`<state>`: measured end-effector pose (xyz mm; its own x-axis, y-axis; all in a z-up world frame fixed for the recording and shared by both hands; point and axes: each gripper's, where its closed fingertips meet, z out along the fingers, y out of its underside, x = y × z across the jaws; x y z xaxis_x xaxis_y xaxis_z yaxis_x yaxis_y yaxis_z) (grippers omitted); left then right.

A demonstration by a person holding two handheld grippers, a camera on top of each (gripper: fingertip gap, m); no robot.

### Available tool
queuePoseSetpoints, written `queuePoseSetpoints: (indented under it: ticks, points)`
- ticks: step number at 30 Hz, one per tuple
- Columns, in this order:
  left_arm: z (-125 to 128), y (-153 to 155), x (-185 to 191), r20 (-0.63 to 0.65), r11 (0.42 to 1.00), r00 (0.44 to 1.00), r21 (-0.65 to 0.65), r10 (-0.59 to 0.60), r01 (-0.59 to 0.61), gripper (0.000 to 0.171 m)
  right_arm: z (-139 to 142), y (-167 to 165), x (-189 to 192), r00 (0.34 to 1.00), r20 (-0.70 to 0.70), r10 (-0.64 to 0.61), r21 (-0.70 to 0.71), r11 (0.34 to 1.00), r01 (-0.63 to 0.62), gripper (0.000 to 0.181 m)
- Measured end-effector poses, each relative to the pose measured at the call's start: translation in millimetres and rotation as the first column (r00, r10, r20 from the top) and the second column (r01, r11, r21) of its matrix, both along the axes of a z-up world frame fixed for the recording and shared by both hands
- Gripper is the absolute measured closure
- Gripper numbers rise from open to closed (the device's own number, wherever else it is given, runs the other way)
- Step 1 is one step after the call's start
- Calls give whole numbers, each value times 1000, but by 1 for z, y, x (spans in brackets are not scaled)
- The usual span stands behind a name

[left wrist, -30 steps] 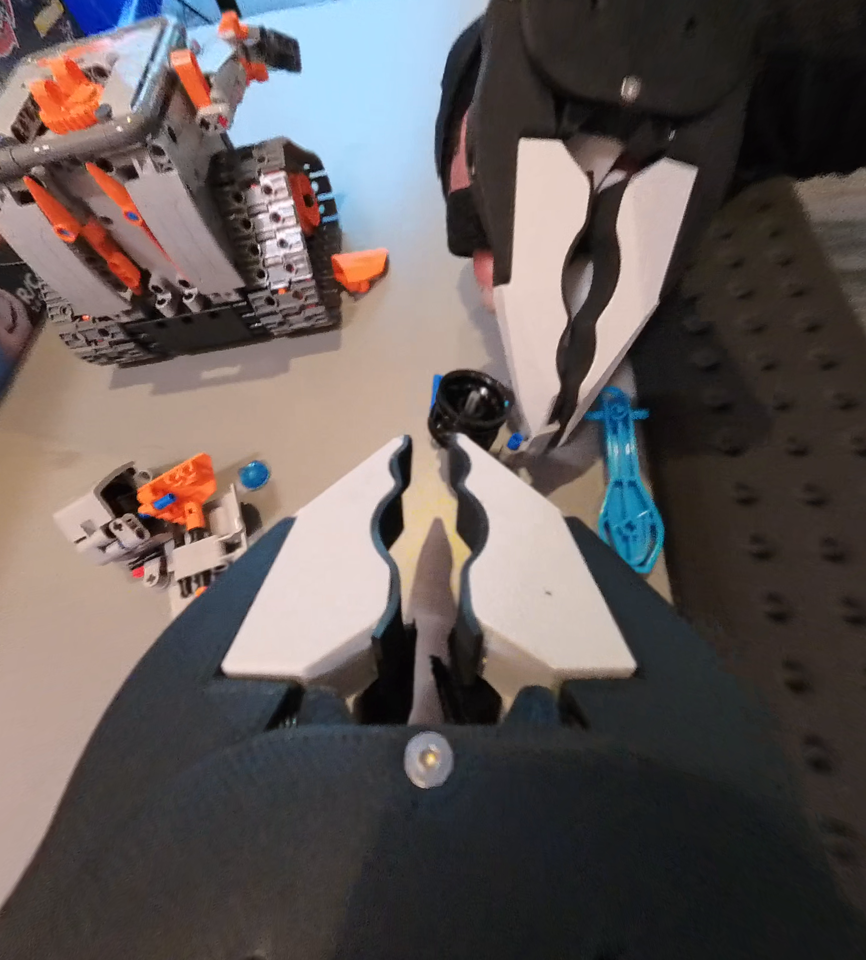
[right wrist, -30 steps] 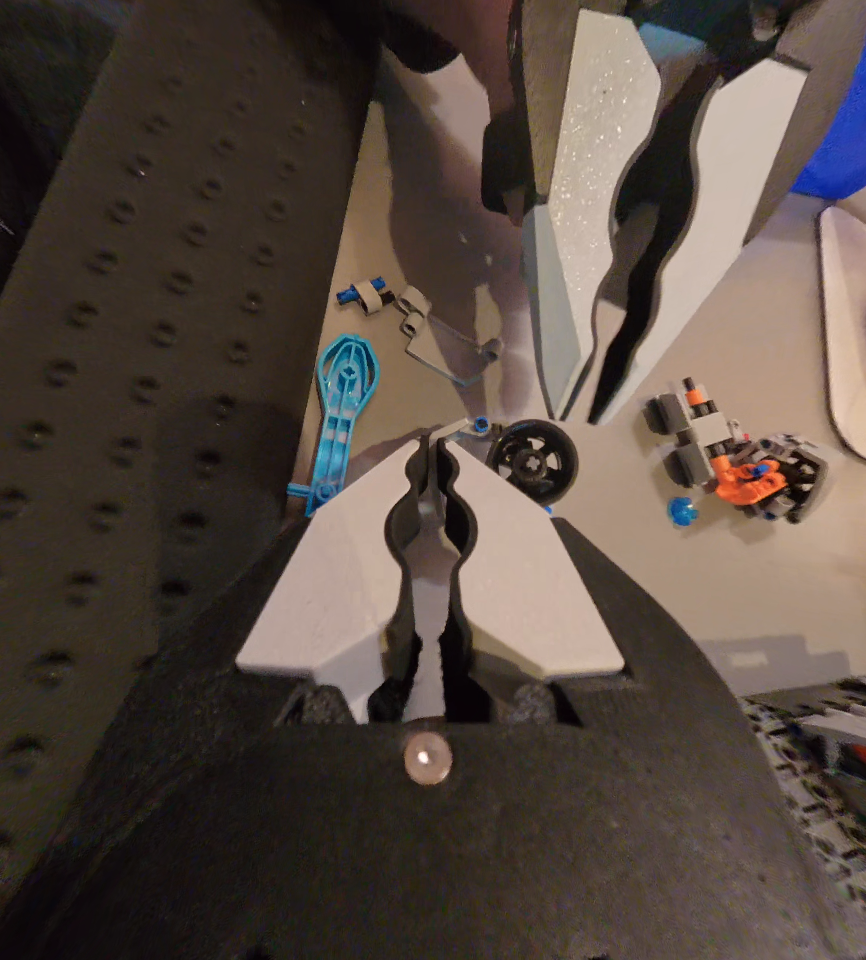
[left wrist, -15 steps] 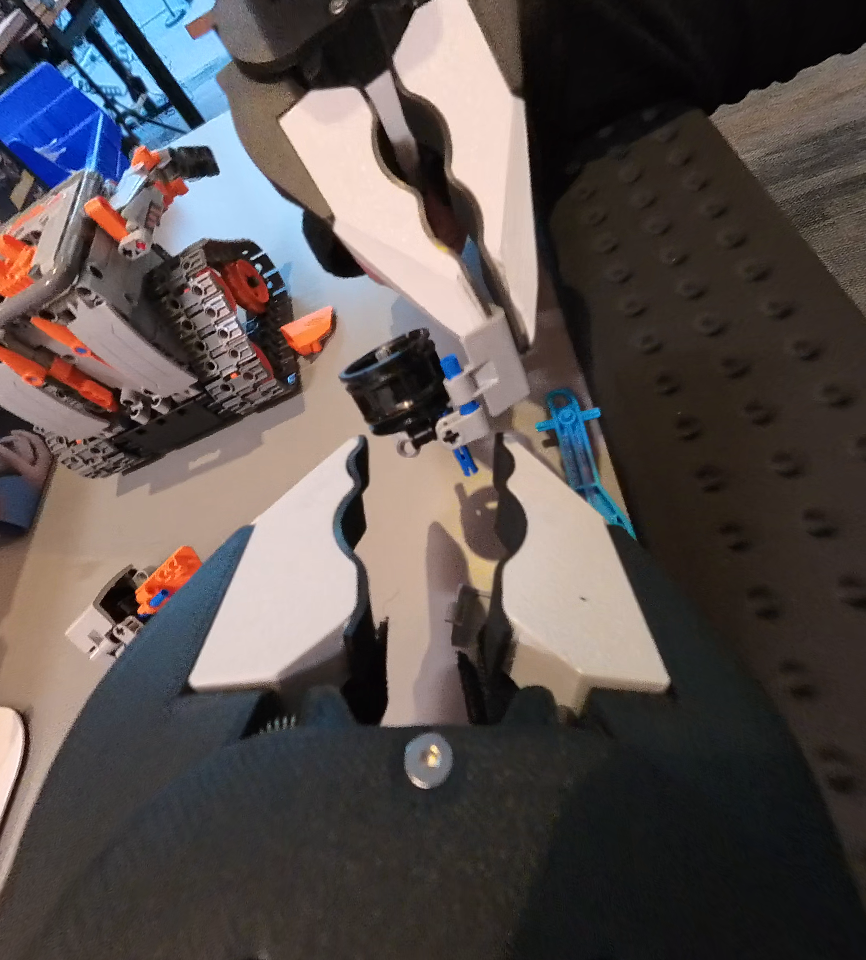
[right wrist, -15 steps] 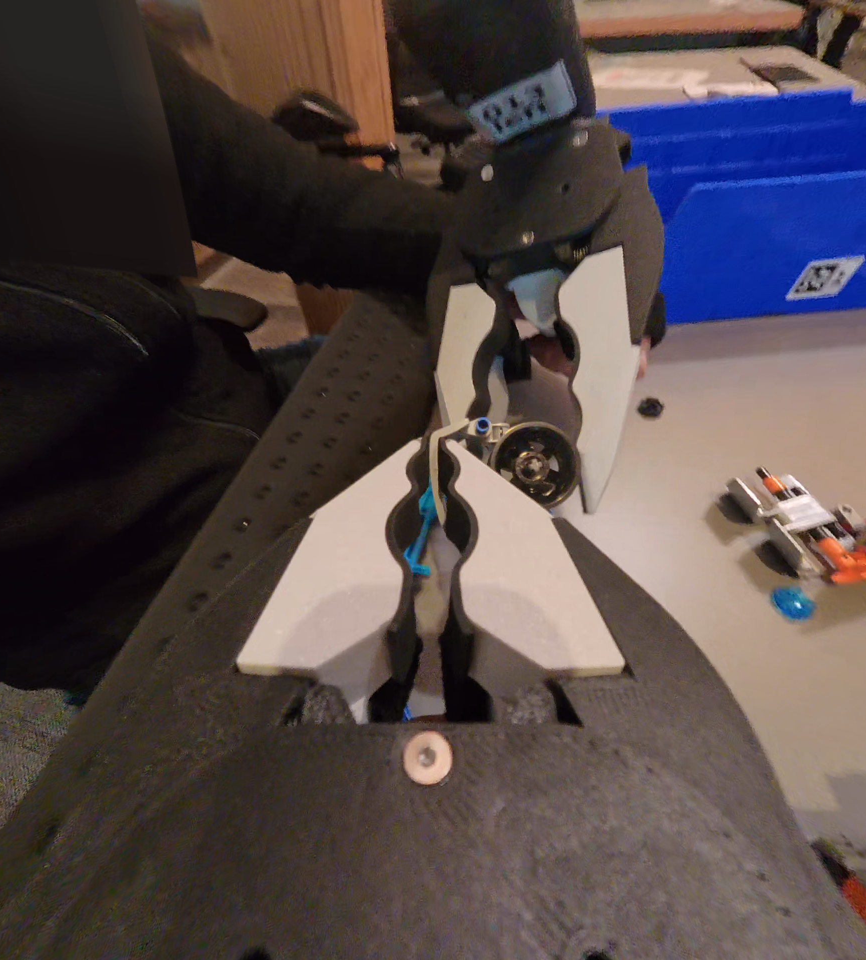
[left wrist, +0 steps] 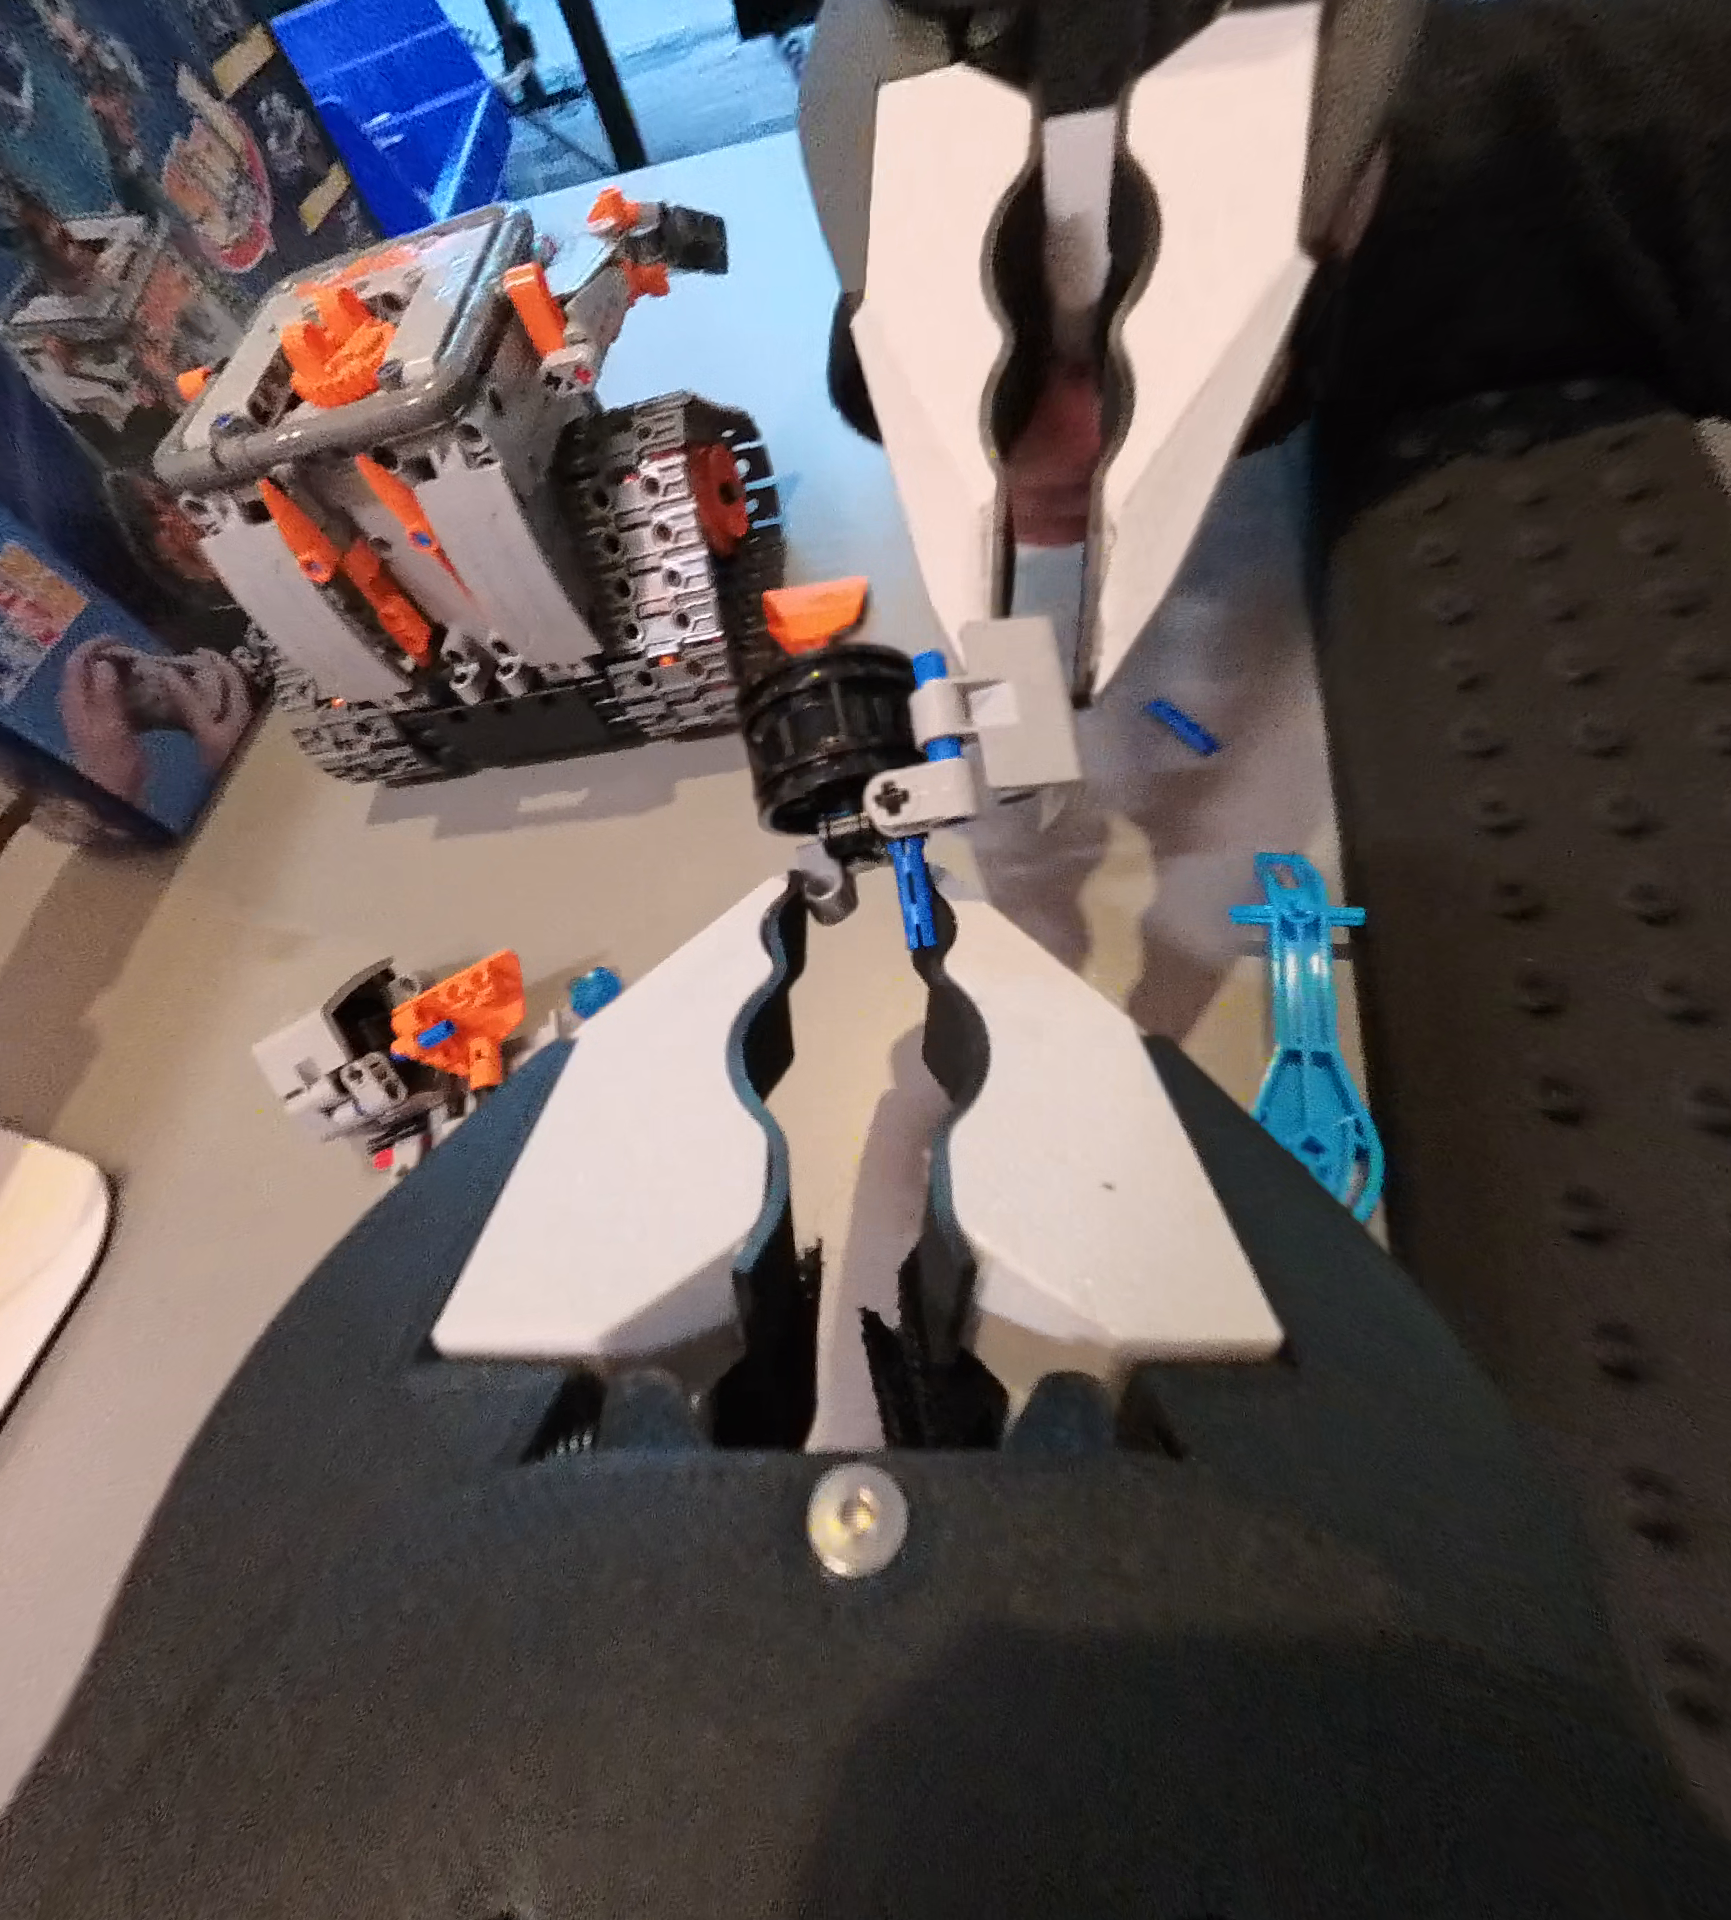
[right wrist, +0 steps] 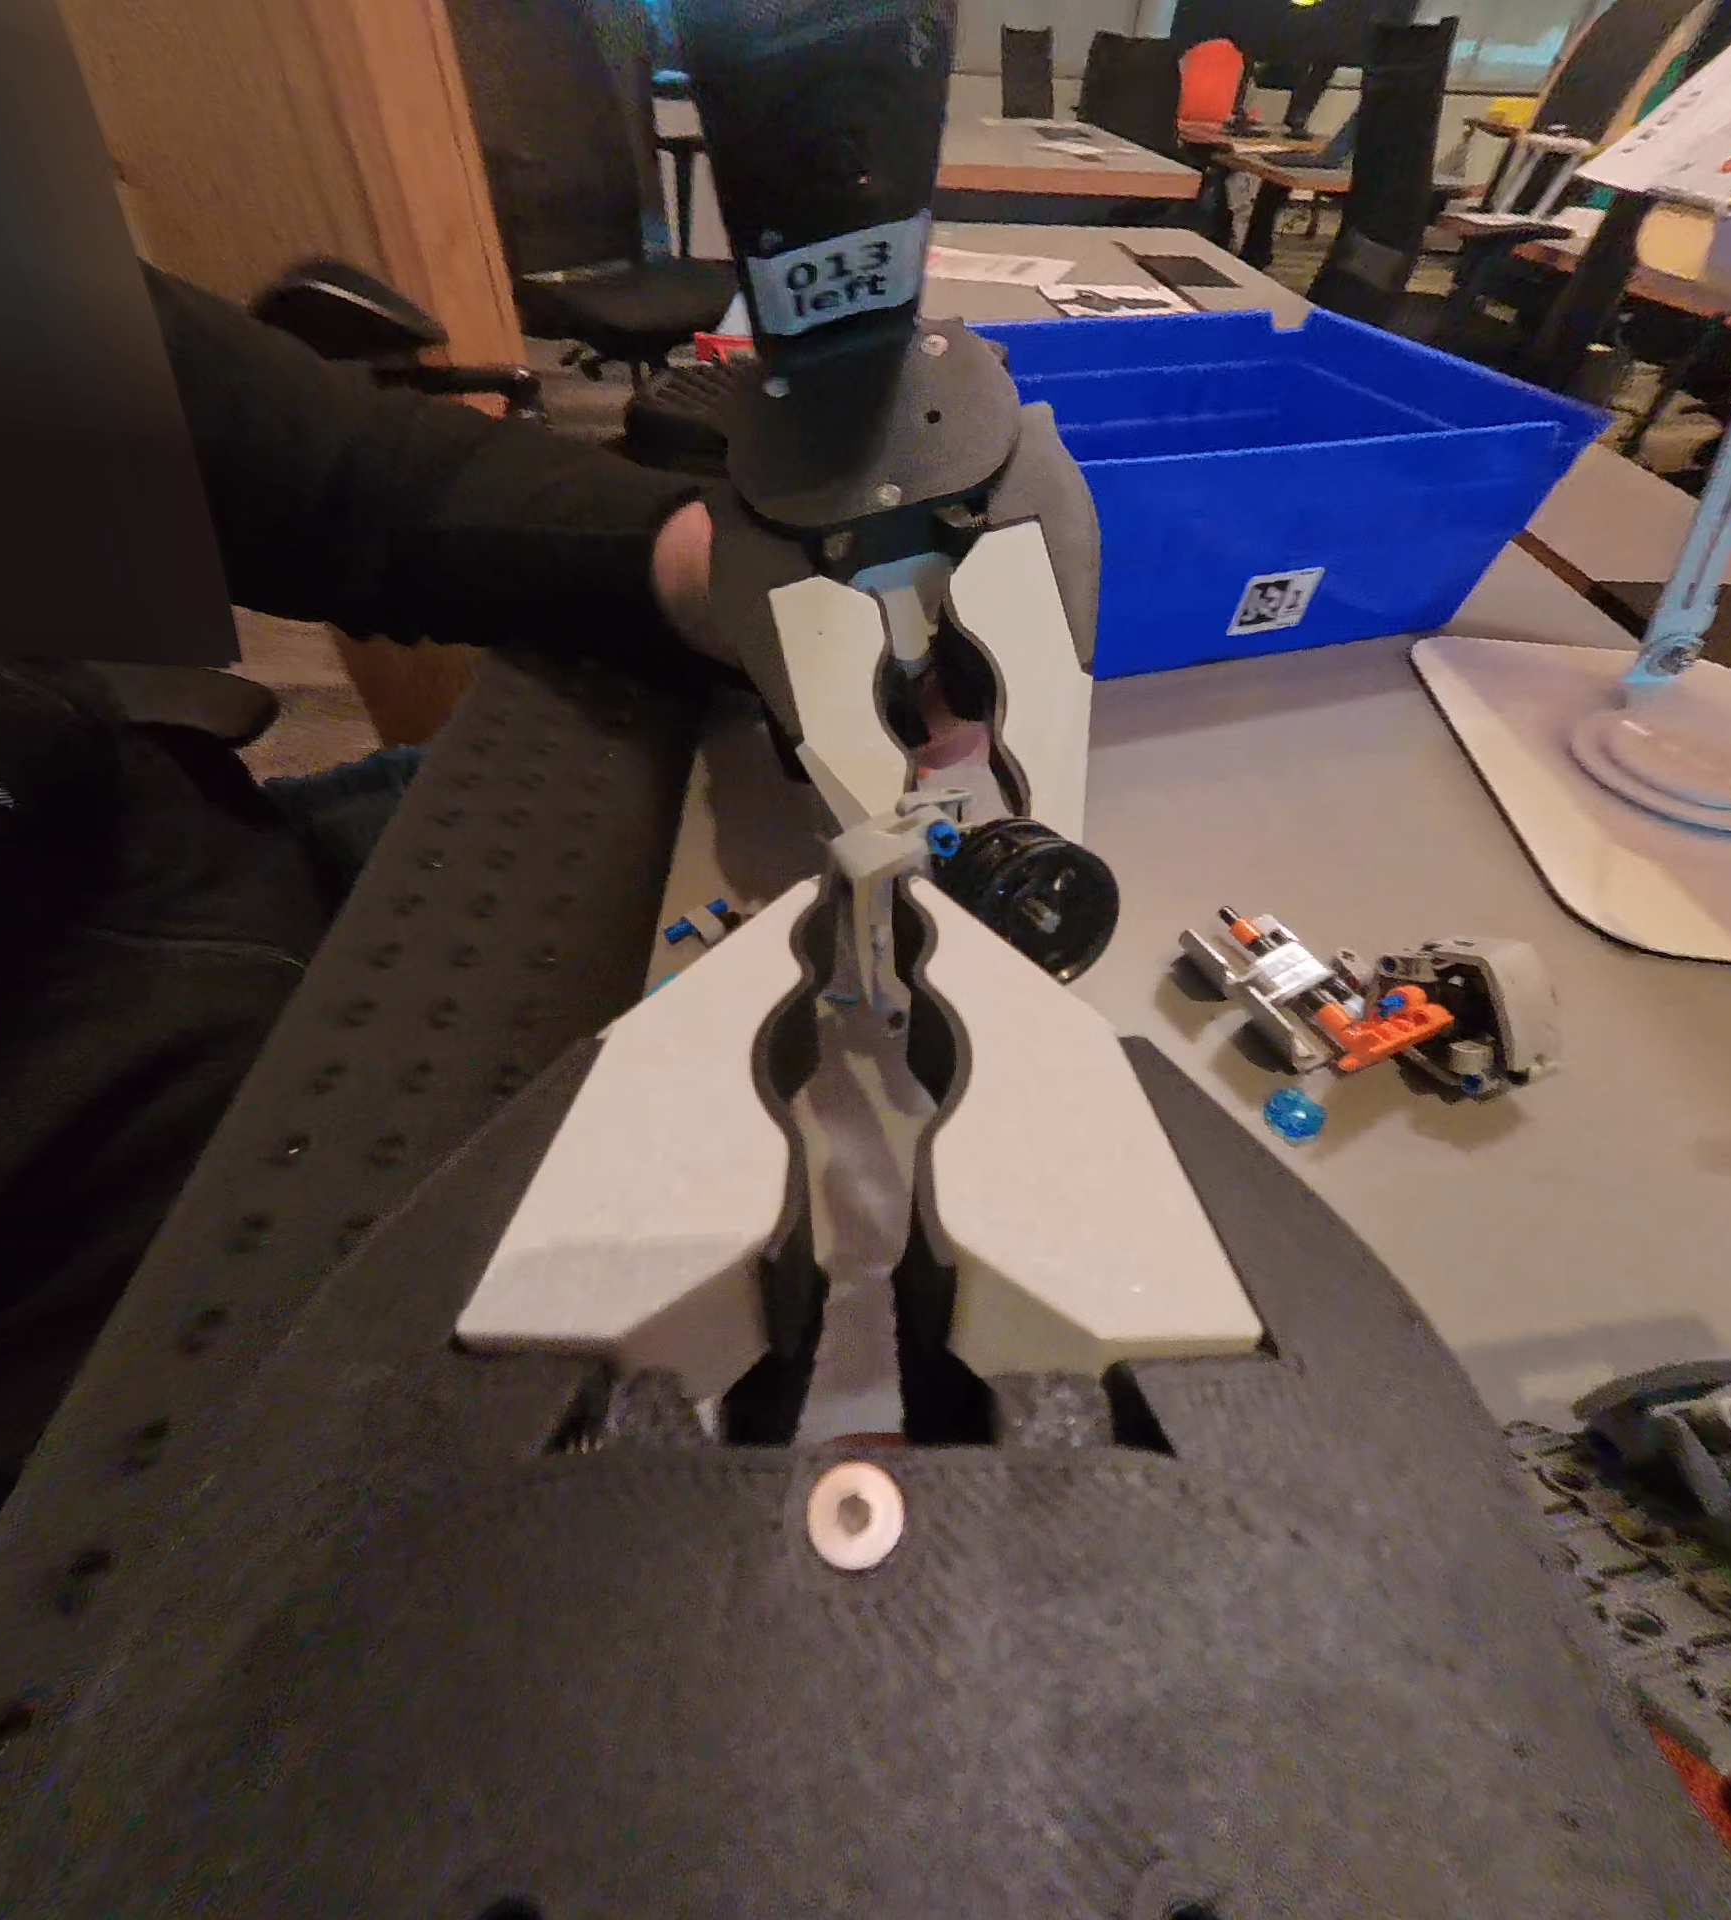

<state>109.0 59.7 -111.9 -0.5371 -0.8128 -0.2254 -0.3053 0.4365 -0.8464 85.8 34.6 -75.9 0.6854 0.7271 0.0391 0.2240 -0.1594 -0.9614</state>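
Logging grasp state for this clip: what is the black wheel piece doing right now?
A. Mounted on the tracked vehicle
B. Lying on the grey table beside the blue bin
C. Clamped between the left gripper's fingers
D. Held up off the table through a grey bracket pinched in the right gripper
D: the right gripper pinches the grey bracket that carries the black wheel above the table, while the left gripper is open just below it.
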Motion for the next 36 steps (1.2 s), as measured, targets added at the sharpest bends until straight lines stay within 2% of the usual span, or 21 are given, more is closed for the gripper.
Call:
queuePoseSetpoints:
  ticks: [4, 6, 8, 11, 14, 16, 20, 25, 31, 34, 36]
  points:
    - [-7, 11, 5, -5, 992, 996, 97, 83, -83, 157, -9, 7, 4, 992, 105, -77, 8, 997, 77, 172]
    - [-6, 18, 7, 0, 984, 991, 116, 134, -133, 158, -12, 13, 9, 974, 173, -147, 26, 989, 145, 161]
    - [-6, 28, 11, 18, 965, 980, 172, 196, -196, 158, -14, 19, 12, 937, 261, -233, 74, 973, 221, 147]
    - [-11, 34, 13, -6, 950, 970, 204, 243, -237, 158, -12, 33, 19, 850, 365, -379, 165, 925, 342, 142]
    - [-13, 38, 17, 0, 928, 957, 241, 291, -282, 159, -18, 41, 24, 780, 434, -452, 192, 892, 410, 152]
    - [-15, 42, 18, -7, 924, 950, 236, 313, -302, 158, -20, 44, 27, 746, 461, -480, 206, 876, 437, 152]
    - [-6, 45, 20, 31, 912, 938, 223, 345, -343, 158, -13, 46, 31, 746, 415, -521, 214, 853, 476, 154]
    - [-3, 51, 22, 92, 864, 923, 328, 372, -381, 158, -15, 47, 34, 770, 341, -539, 125, 838, 531, 154]
    - [-1, 57, 23, 144, 817, 910, 404, 388, -412, 158, -19, 52, 38, 734, 376, -566, 131, 816, 563, 156]
    - [1, 53, 22, 152, 830, 926, 411, 347, -378, 155, -18, 50, 39, 736, 407, -542, 166, 836, 524, 156]
    - [1, 48, 20, 118, 873, 942, 354, 314, -336, 149, -16, 48, 39, 756, 401, -518, 167, 852, 496, 156]
